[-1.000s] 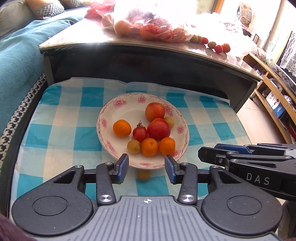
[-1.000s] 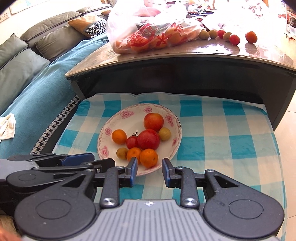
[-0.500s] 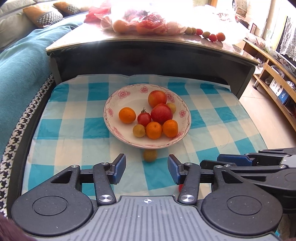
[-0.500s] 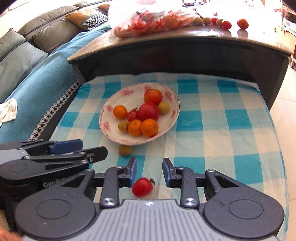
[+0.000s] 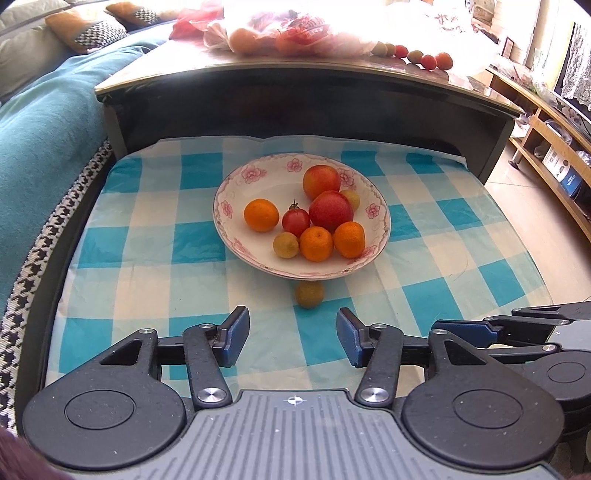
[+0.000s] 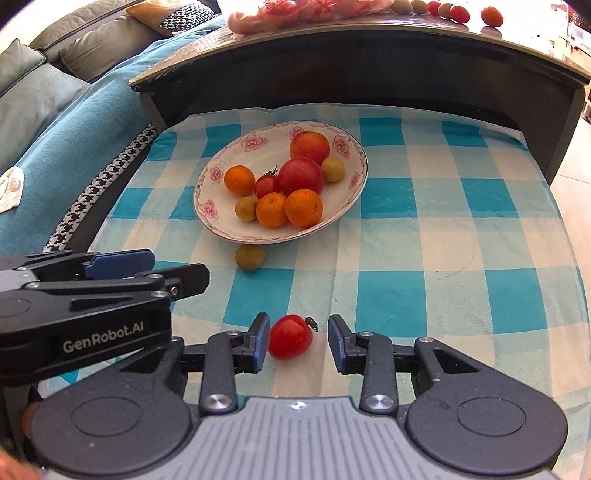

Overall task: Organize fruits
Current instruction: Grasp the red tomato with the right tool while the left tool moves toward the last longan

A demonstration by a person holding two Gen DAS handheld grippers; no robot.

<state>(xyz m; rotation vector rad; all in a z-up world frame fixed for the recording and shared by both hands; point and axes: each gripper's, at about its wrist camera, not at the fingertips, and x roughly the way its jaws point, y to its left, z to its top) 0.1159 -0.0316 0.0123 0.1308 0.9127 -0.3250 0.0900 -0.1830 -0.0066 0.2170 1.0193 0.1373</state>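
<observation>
My left tongs (image 5: 291,338) had just been opening and stood fairly wide, with nothing between the pads. A small greenish-yellow fruit (image 5: 309,294) lay on the blue-and-white checked cloth (image 5: 147,266) just ahead of them at twelve o'clock, right beside the near rim of the flowered plate (image 5: 236,184).

My right tongs (image 6: 295,341) had also just been opening, only narrowly. A small red tomato (image 6: 290,336) sat on the cloth between the pads, its left side against the left pad (image 6: 260,341) and a clear gap showing before the right pad, so it was not pinched. Its stem pointed toward two o'clock.

On the plate, seen from the left tongs, two red fruits (image 5: 330,210) sat toward one o'clock, three oranges (image 5: 261,215) from nine round to five, a stemmed tomato (image 5: 295,220) at the middle, and two little yellow-green fruits (image 5: 285,245).

Beyond the cloth rose a dark table (image 5: 295,96) carrying a plastic bag of fruit (image 5: 288,33) and a row of small loose fruits (image 5: 424,59).
</observation>
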